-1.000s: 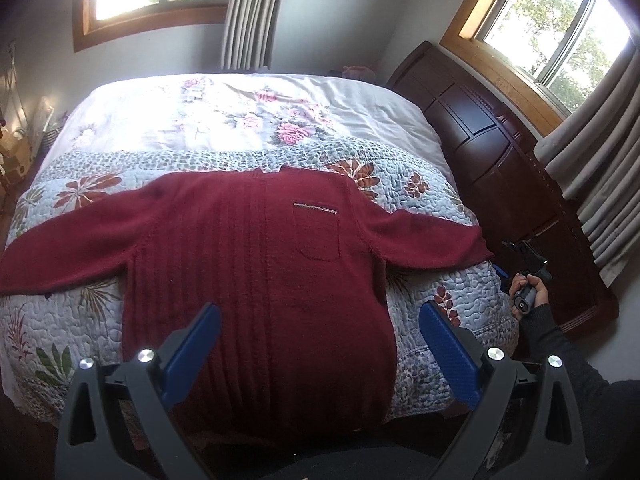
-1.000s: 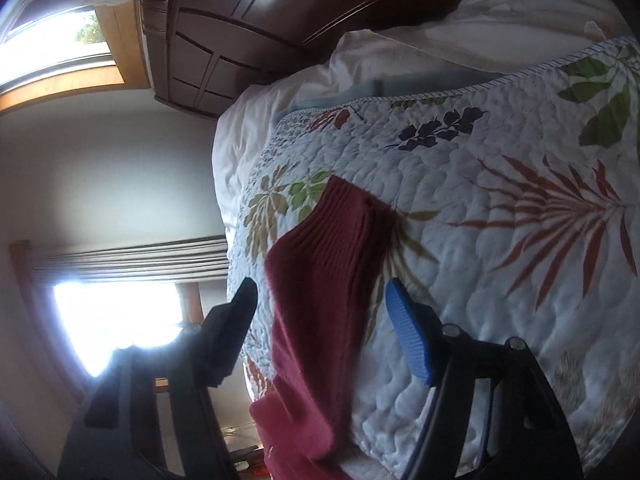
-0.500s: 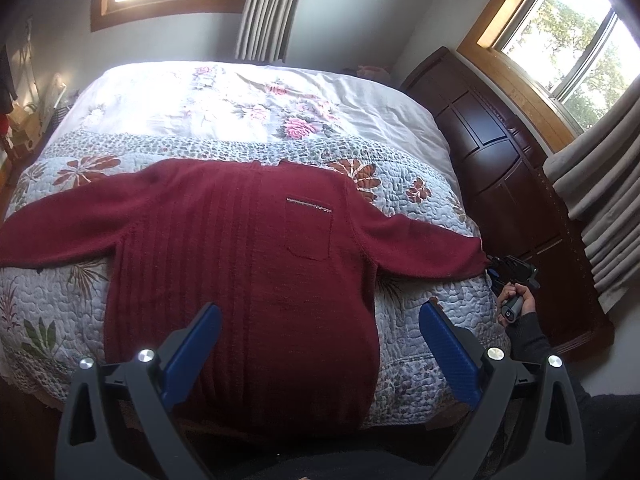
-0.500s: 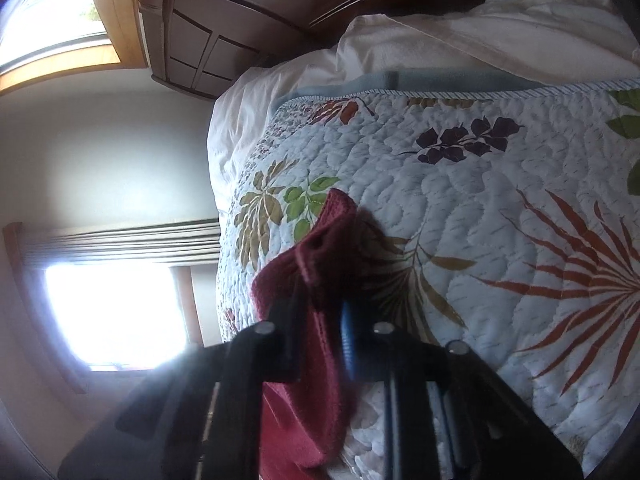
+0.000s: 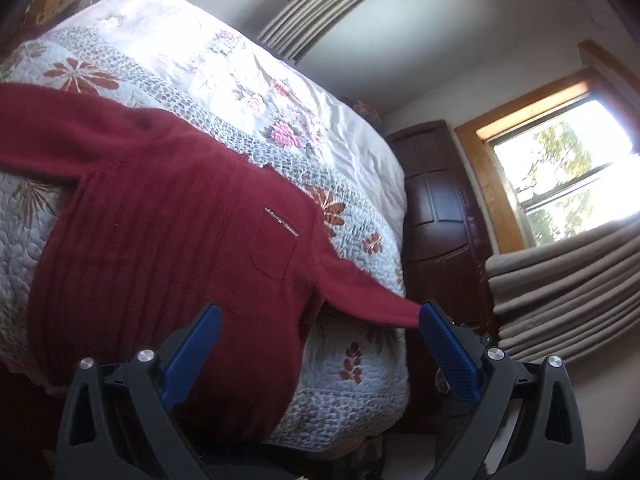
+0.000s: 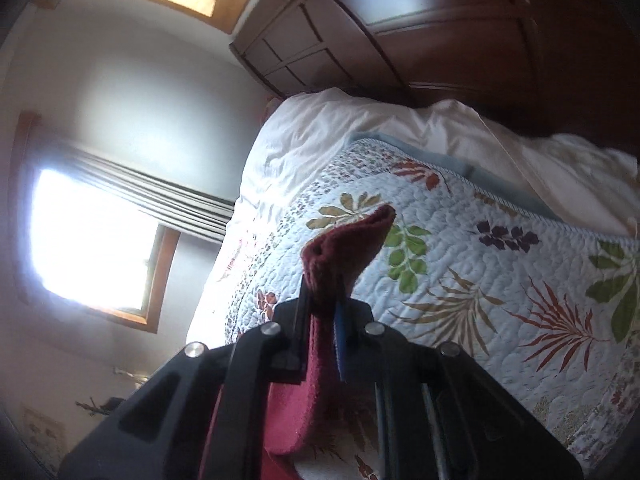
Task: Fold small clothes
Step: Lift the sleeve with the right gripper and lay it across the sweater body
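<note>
Since a second ago, right gripper [image 6: 325, 312] has clamped onto the sleeve cuff [image 6: 344, 240] of the dark red knitted sweater [image 5: 168, 240], lifting it off the floral quilted bed [image 5: 360, 364]. Left gripper [image 5: 316, 344] hovers with fingers spread over the sweater's hem. Thick knit could slip from the pinch, or dragging could rumple the flat body
</note>
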The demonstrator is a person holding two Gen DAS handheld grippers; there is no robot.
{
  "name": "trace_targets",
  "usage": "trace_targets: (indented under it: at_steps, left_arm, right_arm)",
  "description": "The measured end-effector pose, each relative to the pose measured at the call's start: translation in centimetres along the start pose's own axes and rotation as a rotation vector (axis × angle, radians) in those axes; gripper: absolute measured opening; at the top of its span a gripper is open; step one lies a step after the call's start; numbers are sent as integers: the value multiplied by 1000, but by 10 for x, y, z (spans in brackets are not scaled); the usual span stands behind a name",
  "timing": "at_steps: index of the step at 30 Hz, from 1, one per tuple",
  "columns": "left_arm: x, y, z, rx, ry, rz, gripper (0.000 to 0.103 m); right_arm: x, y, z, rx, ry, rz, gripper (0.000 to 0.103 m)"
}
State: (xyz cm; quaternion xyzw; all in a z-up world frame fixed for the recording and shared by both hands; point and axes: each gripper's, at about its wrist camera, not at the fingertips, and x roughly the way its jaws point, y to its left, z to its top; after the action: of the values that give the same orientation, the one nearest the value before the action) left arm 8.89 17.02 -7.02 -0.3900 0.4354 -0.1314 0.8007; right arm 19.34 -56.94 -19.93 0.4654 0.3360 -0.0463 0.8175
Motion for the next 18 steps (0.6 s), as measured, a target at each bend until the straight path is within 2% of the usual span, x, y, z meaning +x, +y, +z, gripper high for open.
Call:
trace_targets:
  at_steps: [5,9,13,18]
  left_arm:
    - [-7,25,24,-13,-80,4,99]
    - [-4,60,48,-129,-58,-50,99]
    - [0,84,64,-153,-23,-52,99]
    - [6,103,82,-161,4,-81,99]
  right_arm:
    - [-16,82,-14,-230,-39,-40,9]
    - [-21,162,-40,-469,-72,-90,9]
    - [-15,242,-85,-720,-80,-143,9]
    - [9,322,-161,-981,-67,-176,9]
